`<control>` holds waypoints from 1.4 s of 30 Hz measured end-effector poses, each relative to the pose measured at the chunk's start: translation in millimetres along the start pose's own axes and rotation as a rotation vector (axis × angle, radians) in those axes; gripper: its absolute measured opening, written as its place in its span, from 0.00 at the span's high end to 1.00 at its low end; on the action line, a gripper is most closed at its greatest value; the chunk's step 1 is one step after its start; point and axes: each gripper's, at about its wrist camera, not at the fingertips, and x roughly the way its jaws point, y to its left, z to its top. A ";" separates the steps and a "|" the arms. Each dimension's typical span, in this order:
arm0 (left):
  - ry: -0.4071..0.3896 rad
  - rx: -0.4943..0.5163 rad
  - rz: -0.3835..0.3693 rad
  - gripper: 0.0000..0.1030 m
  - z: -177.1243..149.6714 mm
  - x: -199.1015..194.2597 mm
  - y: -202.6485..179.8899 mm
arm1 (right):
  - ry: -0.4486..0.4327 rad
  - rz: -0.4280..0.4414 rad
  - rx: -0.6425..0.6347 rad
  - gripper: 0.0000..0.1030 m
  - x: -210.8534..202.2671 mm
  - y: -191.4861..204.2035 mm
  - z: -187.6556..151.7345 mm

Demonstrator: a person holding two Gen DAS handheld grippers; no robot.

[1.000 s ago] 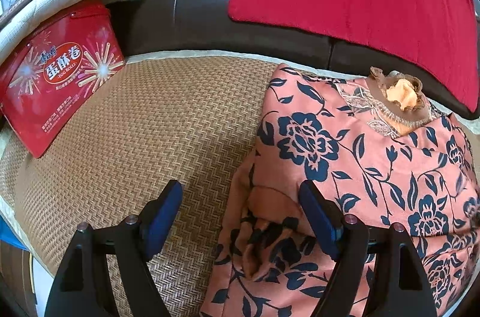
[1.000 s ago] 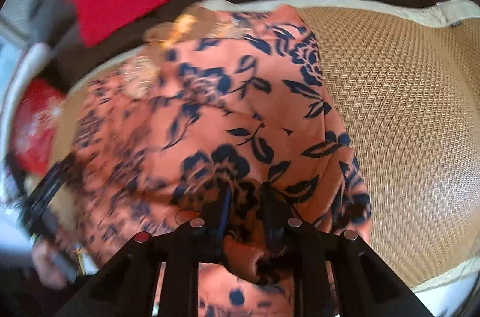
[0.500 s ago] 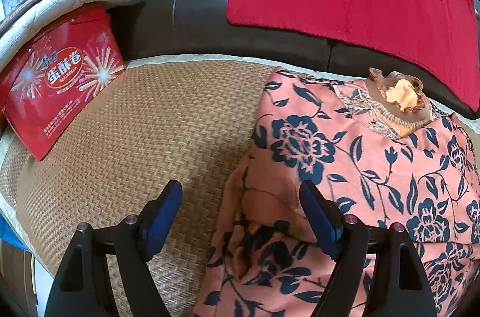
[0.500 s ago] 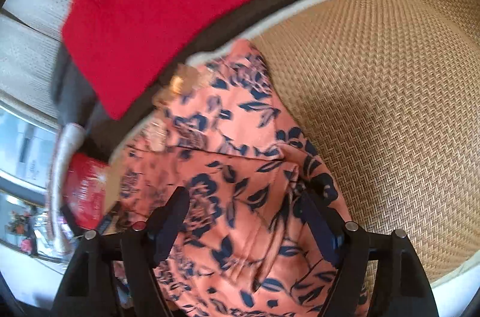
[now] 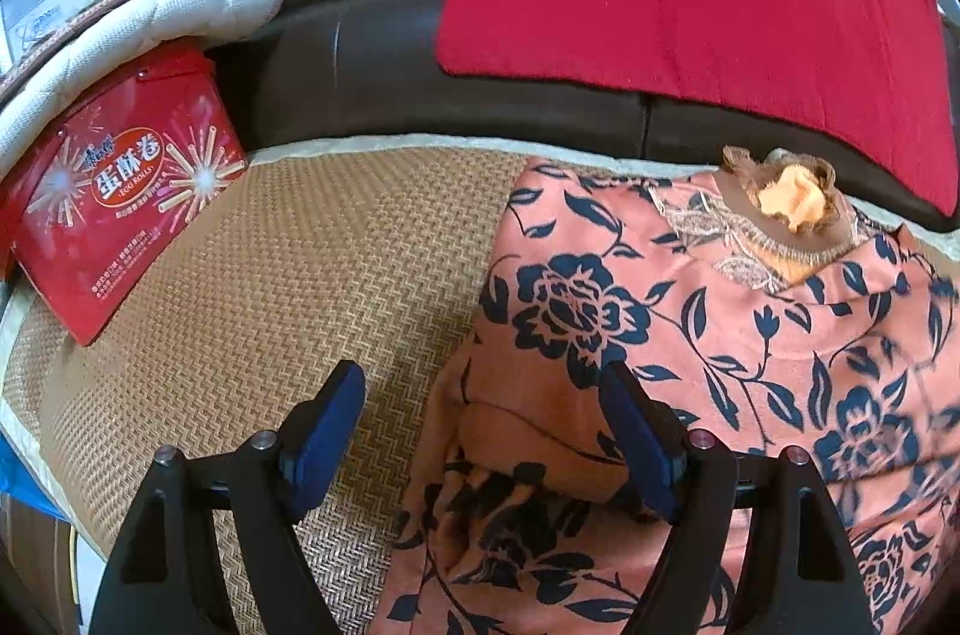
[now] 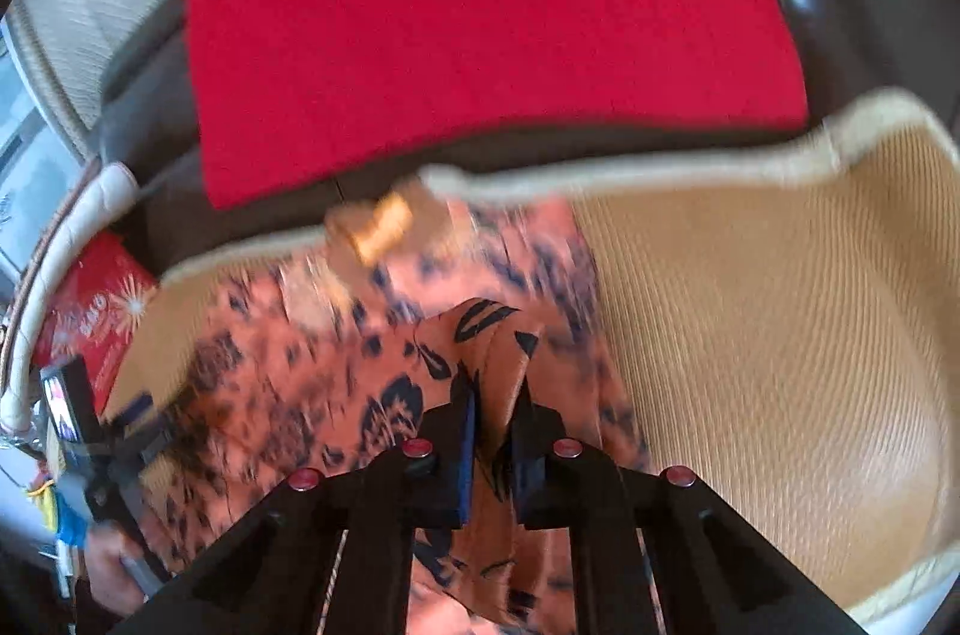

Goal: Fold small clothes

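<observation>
Nearest the right-hand camera, the right tool point(image 6: 493, 431) has its jaws closing on a raised ridge of the floral garment point(image 6: 288, 353); a pleat of orange cloth stands up between the two blue pads, so it is pinching fabric at the garment's right edge. That edge borders bare woven mat point(image 6: 780, 335), which stretches away to the right.

The left tool point(image 5: 483, 431) stands spread wide and holds nothing. Its left pad is over bare mat point(image 5: 270, 287), and its right pad is over the cloth, with the crumpled lower-left edge of the garment point(image 5: 690, 323) lying between them.

The garment lies on the mat with its long axis running away from both tools, toward the brown collar point(image 5: 786, 209) at the far end, just short of the dark sofa back point(image 5: 372, 83).

The coming move appears to turn on this: the right tool has the right side in hand, and the rest of the cloth lies to its left. A fold would likely carry that edge leftward across the body. The left tool is the nearer to the free left edge.
</observation>
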 end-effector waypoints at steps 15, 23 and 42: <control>0.029 0.119 0.025 0.21 -12.0 4.0 -33.5 | 0.010 -0.054 0.222 0.85 95.5 -58.1 1.6; -0.102 0.089 -0.054 0.21 5.4 -17.8 -46.0 | -0.148 0.084 0.204 0.34 36.4 -14.9 -5.2; -0.136 0.141 0.042 0.20 10.3 -7.1 -84.4 | -0.148 0.207 0.080 0.58 80.4 20.6 -30.9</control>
